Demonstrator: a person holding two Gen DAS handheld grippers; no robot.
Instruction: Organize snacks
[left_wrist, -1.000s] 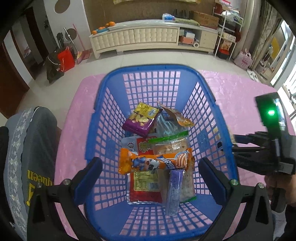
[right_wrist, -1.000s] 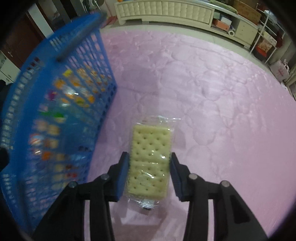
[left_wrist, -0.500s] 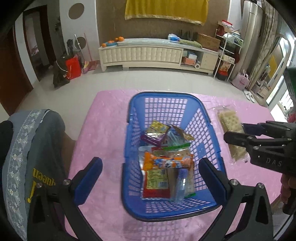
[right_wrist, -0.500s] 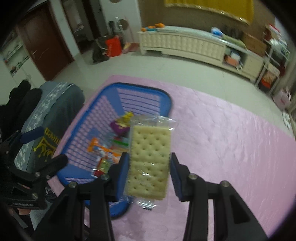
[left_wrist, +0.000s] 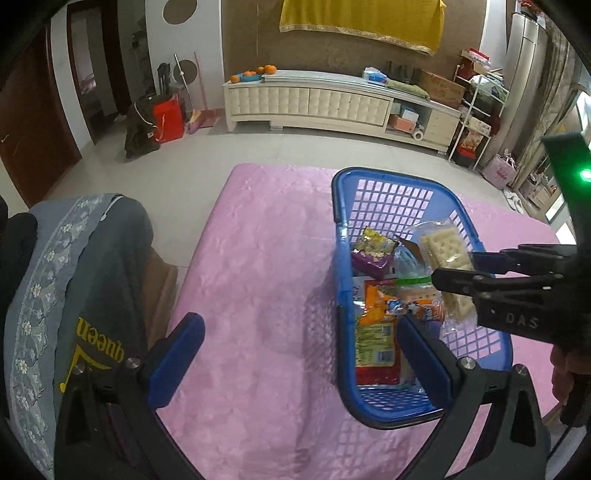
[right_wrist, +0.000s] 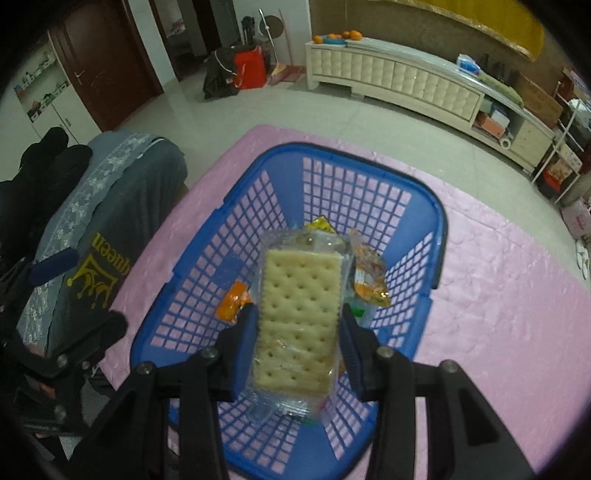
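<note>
So, biggest thing first: we've got a pink tablecloth (left_wrist: 266, 258) covering the whole table, w/ a blue plastic basket (right_wrist: 439, 229) sitting on it. A grey shirt (left_wrist: 92, 280) is draped over a chair at the table's left edge, yellow print on it reads "queen" w/ a crown logo. Only other readable text is "DAS" stamped on the right gripper's body in the left wrist view.

Inside the basket there's already a pile of snacks: a purple-and-yellow bag (left_wrist: 371, 251), an orange wrapper (left_wrist: 391, 308), a red pack (left_wrist: 375, 347) w/ a yellow label, too small to read tbh.

Our right gripper (right_wrist: 299, 332) is clamped on the cracker pack (right_wrist: 301, 314), pads pressing its two long sides around the lower half, hanging right above the basket's middle, not yet in. Left gripper (left_wrist: 299, 354) is spread wide w/ nothing in it, off to the basket's left over the cloth.

Handling-wise, imo the pack is super light, but the crackers are brittle, so squeezing harder would prob snap them. Clear film looks slick and crinkly, w/ loose sealed ends that give no real purchase. Gripping across the stack's long edges like we're doing seems the right spot, since the stack is stiffest there. Prob best to let it go low over the pile rather than from high up.
</note>
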